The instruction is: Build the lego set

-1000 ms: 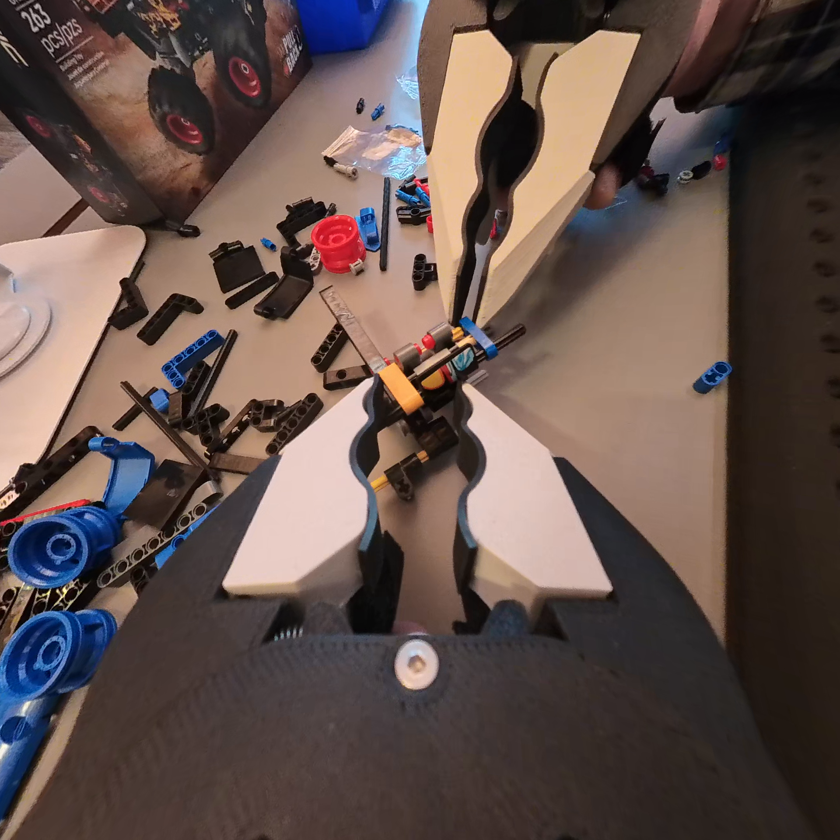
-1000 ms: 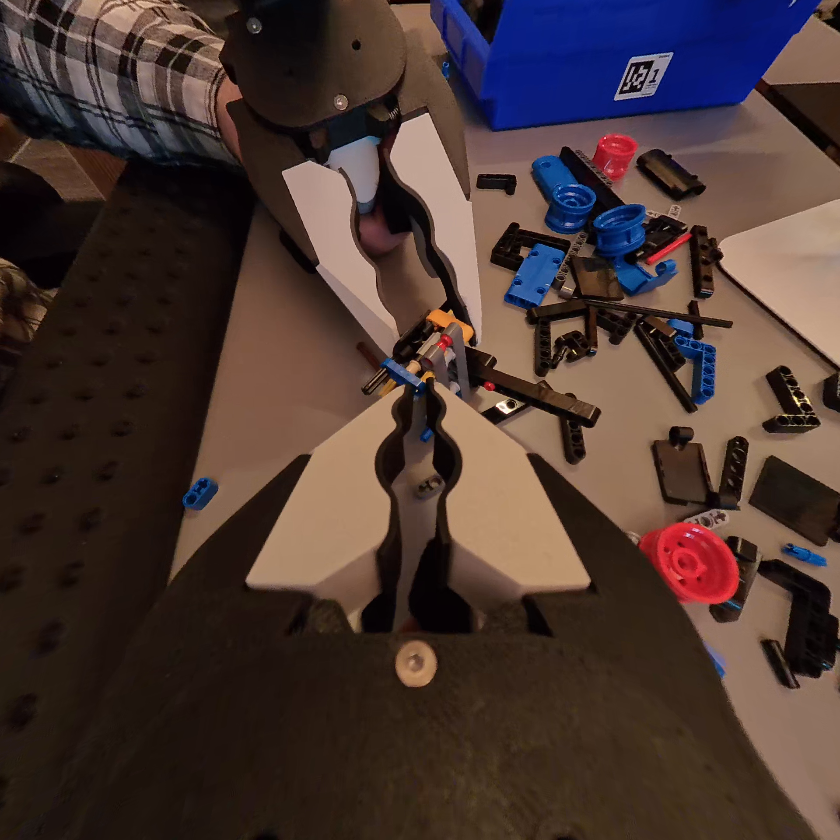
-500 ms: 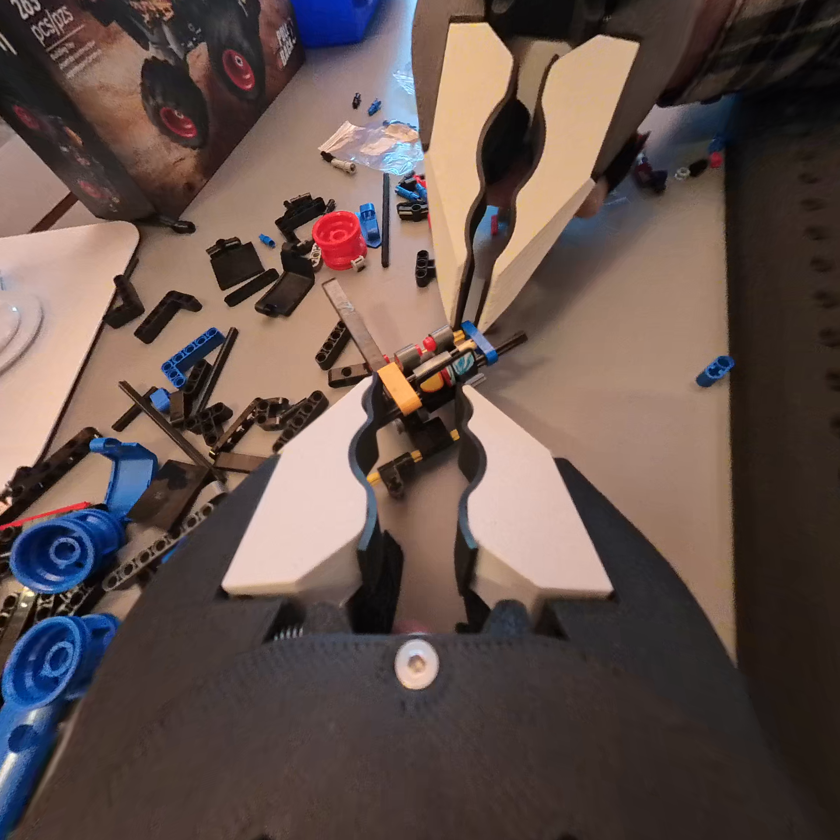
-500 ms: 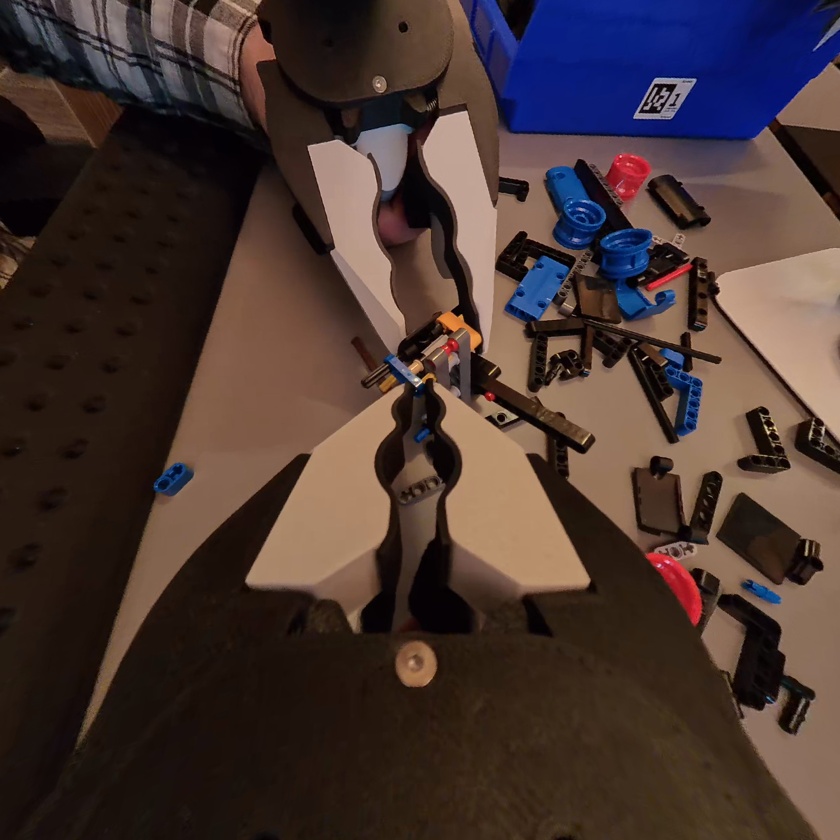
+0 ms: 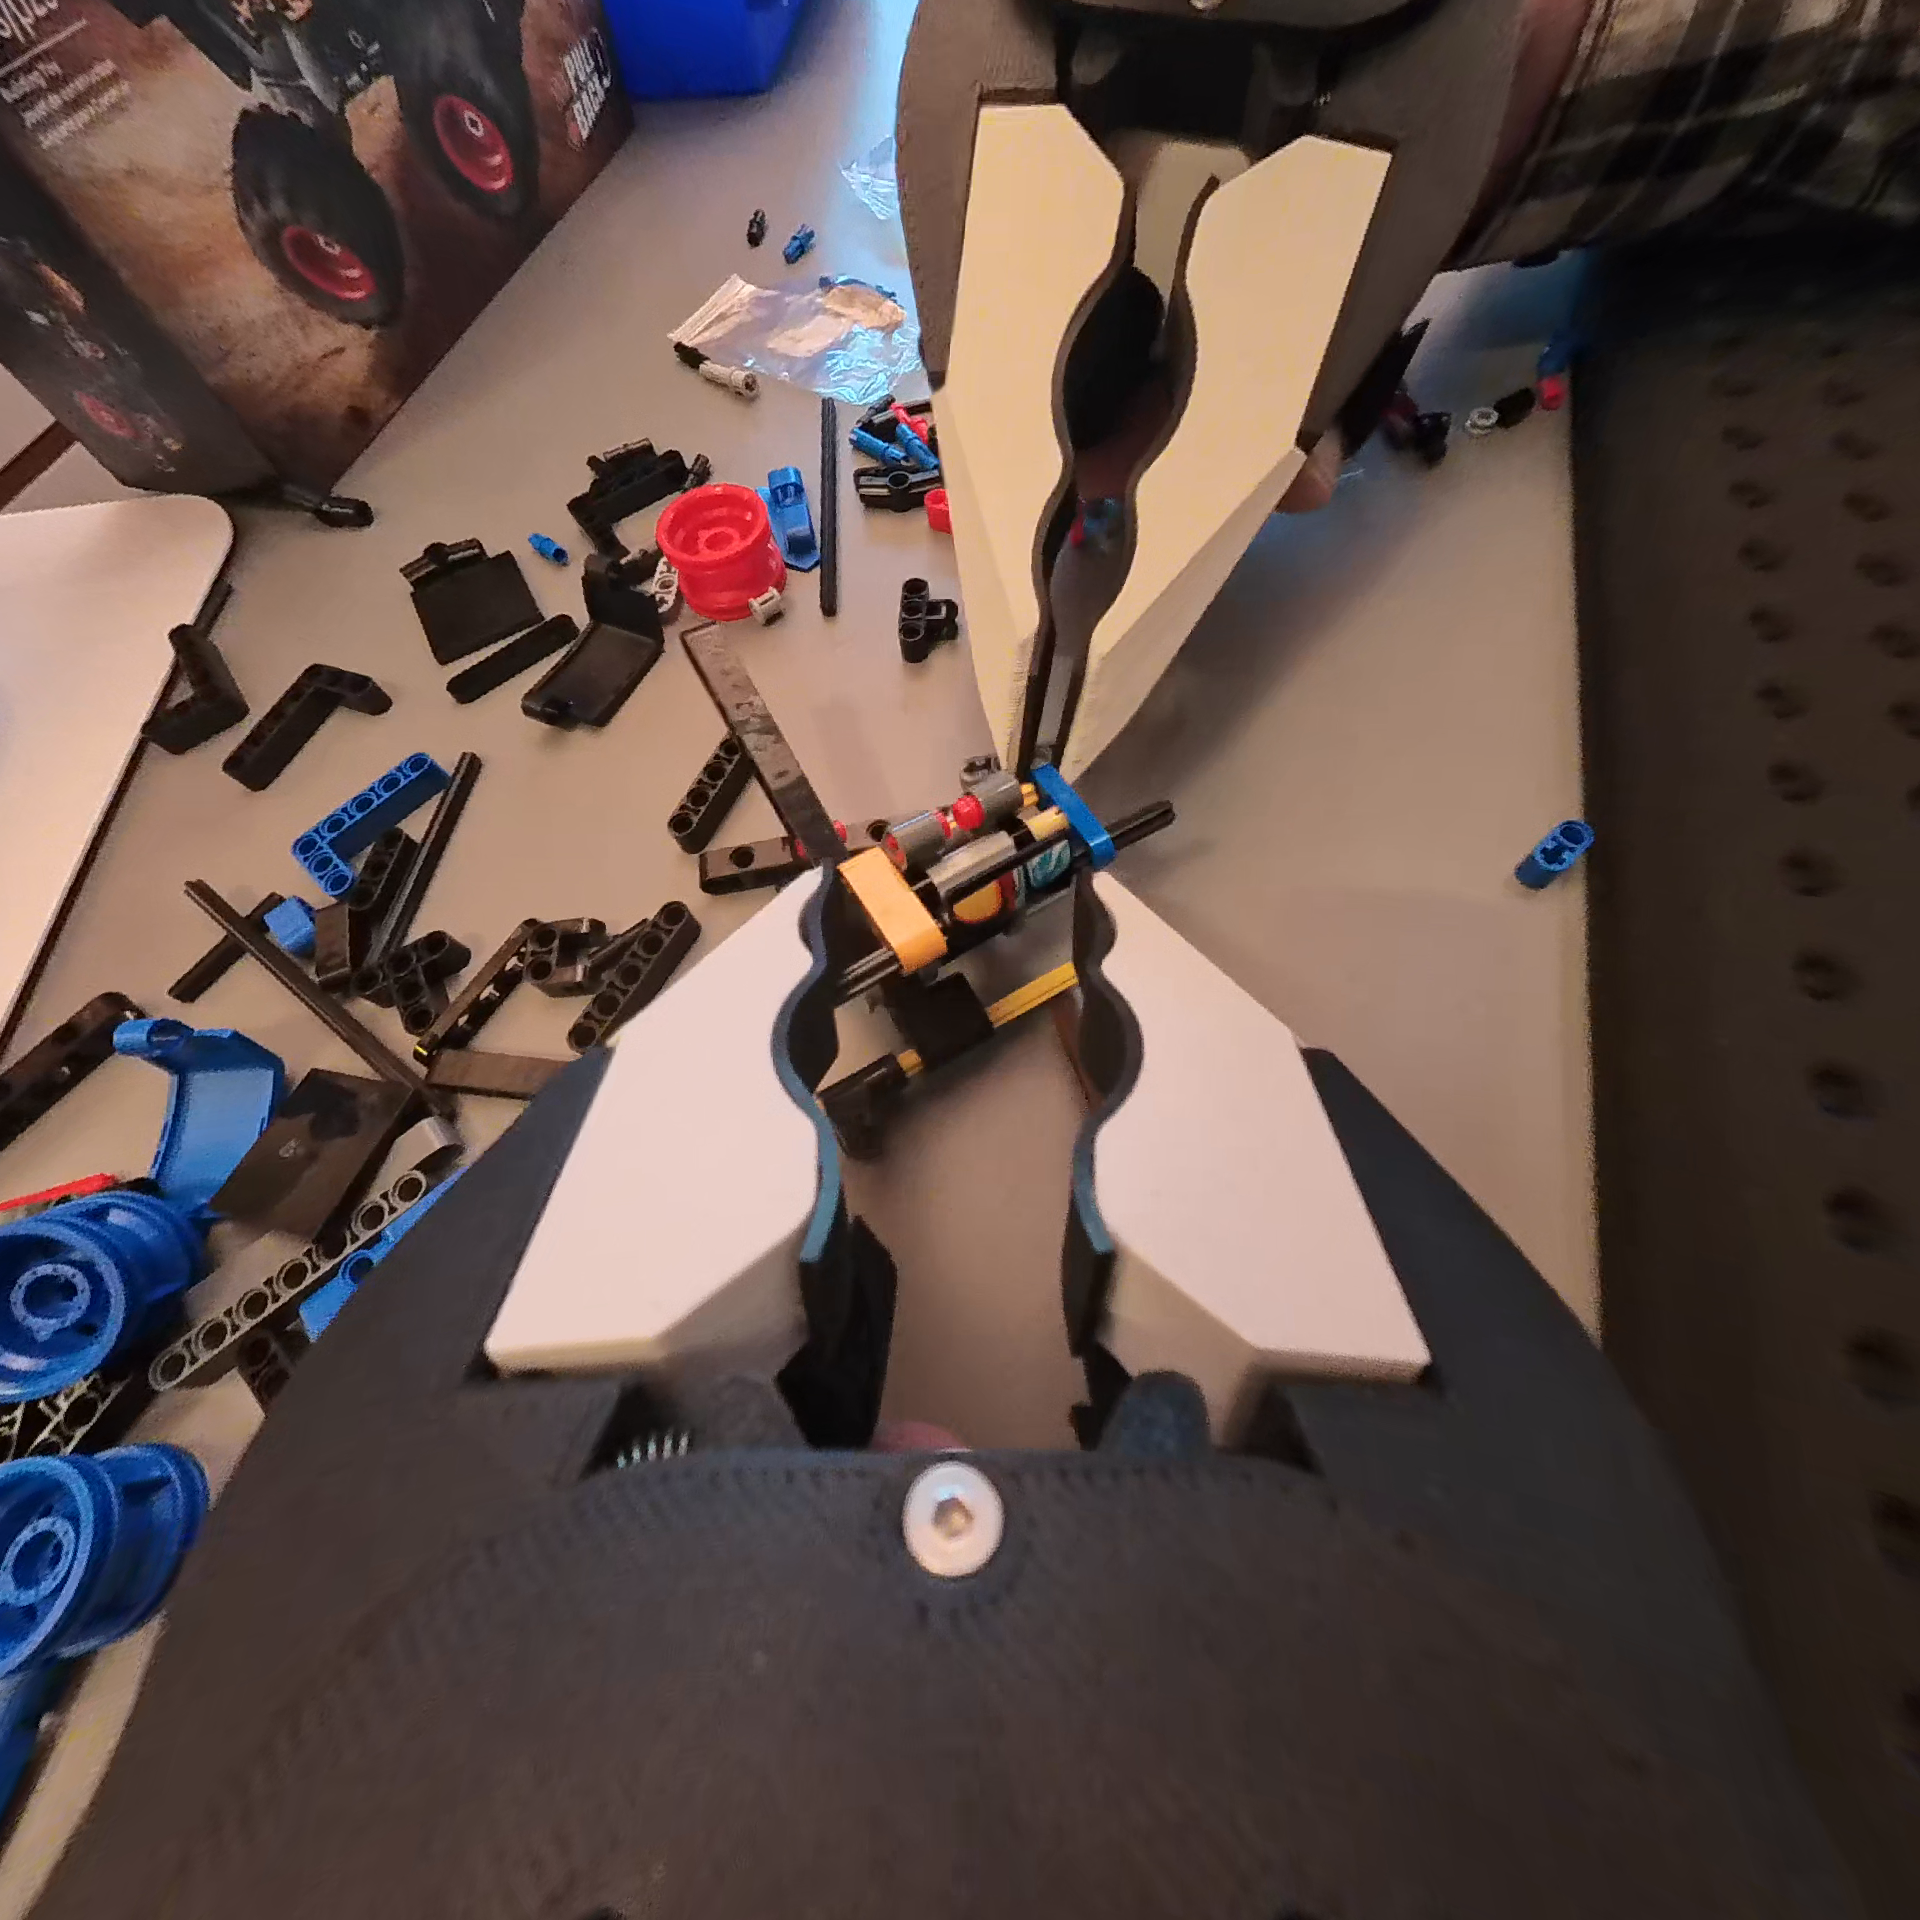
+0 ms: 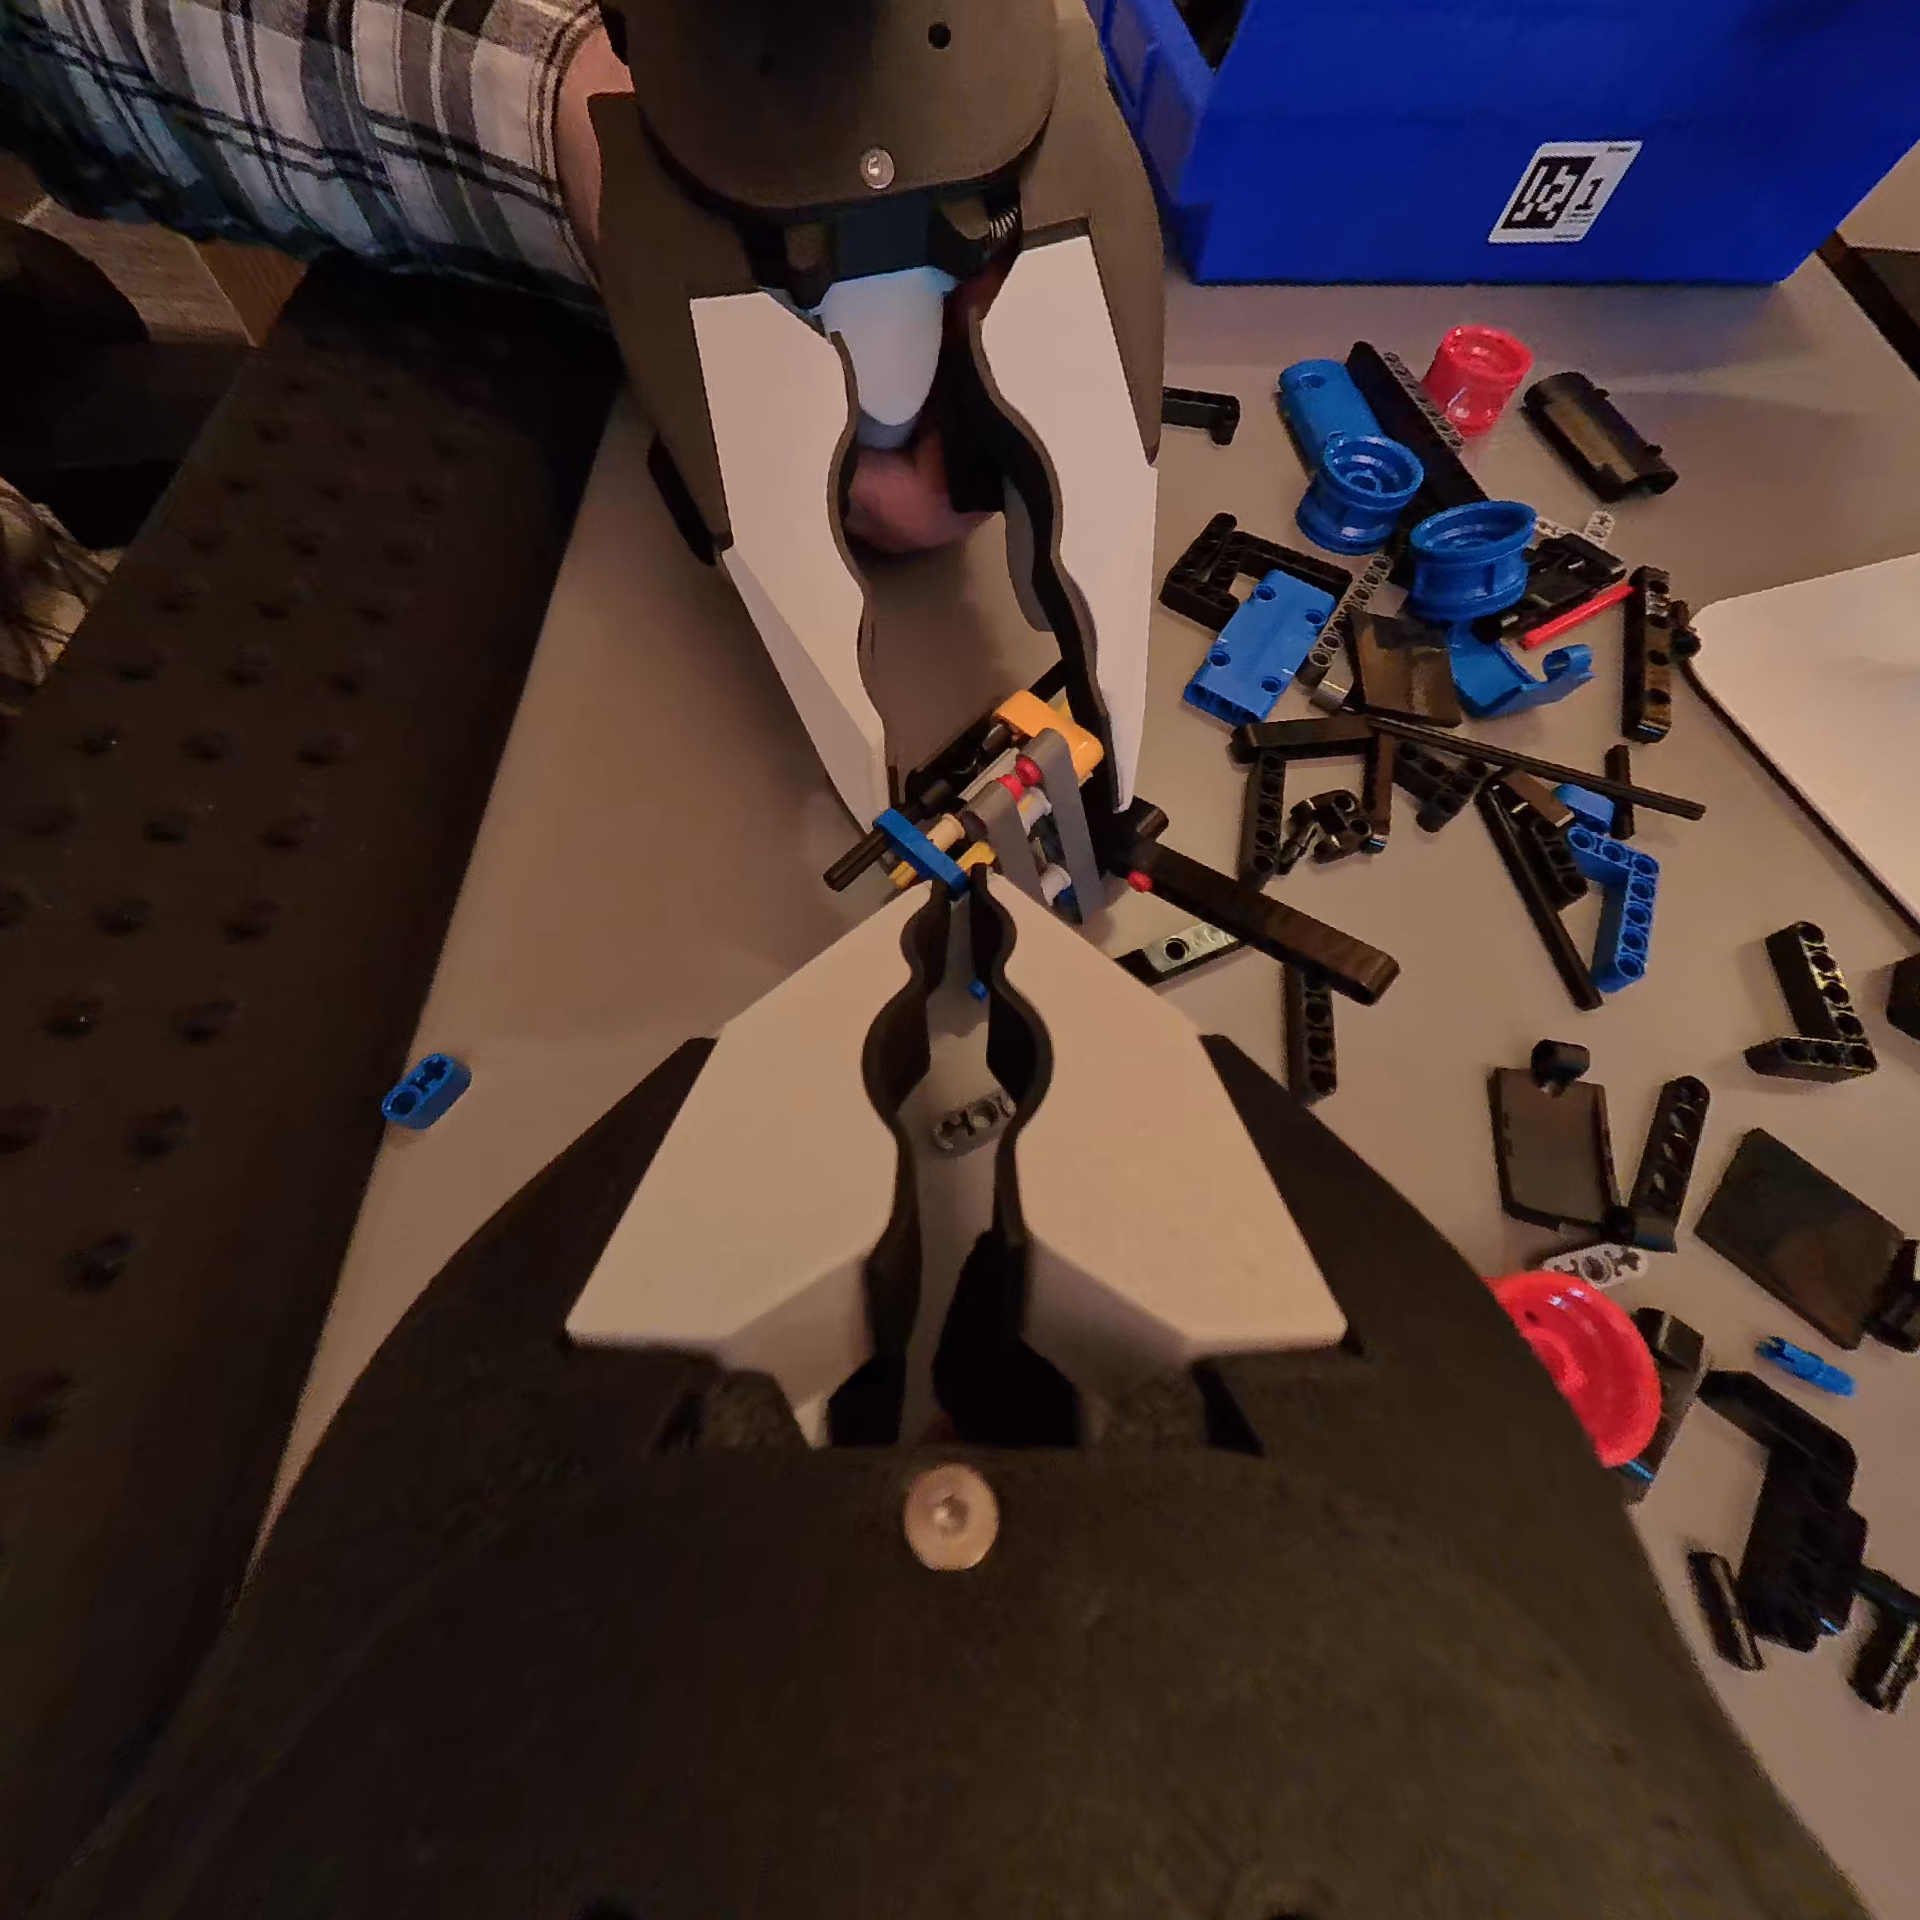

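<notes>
Jaws on the left gripper are clamping the lego assembly; right gripper jaws are pinching its blue end.

We see a grey table strewn with loose pieces: a red wheel hub, blue wheel hubs, black beams, a crumpled clear bag and a small blue connector lying alone. The set's box and a blue bin stand at its far edge.
</notes>
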Available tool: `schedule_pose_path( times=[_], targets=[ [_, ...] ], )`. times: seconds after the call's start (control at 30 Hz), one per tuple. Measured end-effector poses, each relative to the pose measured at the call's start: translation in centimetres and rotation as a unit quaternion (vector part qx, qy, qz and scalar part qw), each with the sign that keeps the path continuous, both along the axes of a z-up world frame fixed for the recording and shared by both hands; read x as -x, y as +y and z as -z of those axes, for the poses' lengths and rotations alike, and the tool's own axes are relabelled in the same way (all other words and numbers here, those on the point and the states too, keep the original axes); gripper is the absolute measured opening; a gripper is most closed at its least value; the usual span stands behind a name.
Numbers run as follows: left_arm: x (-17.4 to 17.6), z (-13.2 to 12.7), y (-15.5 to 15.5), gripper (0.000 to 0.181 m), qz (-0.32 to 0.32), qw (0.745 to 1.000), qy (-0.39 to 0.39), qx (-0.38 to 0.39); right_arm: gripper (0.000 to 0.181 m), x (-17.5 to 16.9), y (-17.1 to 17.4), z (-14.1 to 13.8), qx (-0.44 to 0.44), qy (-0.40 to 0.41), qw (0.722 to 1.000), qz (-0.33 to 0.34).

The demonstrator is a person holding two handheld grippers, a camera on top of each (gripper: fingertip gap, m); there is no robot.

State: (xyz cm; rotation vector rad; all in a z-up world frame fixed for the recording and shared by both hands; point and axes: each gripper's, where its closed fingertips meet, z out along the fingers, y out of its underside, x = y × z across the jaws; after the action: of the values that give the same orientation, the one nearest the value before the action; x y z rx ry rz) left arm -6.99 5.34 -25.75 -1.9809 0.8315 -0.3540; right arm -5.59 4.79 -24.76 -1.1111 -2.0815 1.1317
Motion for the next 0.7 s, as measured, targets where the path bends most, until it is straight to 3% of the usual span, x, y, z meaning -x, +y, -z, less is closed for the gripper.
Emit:
schedule_pose_path(
  times=[0.37, 0.57, 0.7],
  targets=[
    [0.22, 0.01, 0.17, 0.040, 0.002, 1.000, -0.003, 0.004, 0.000, 0.31, 0.19, -0.02, 0.006, -0.003, 1.000, 0.004],
    [0.42, -0.15, 0.06, 0.039, 0.021, 0.999, -0.023, 0.021, 0.012, 0.24, 0.11, 0.19, -0.057, 0.011, 0.998, -0.018],
    [0.11, -0.06, -0.14, 0.049, 0.029, 0.999, -0.016, 0.021, 0.004, 0.78, -0.08, 0.02, -0.055, 0.008, 0.998, -0.027]
  ],
)
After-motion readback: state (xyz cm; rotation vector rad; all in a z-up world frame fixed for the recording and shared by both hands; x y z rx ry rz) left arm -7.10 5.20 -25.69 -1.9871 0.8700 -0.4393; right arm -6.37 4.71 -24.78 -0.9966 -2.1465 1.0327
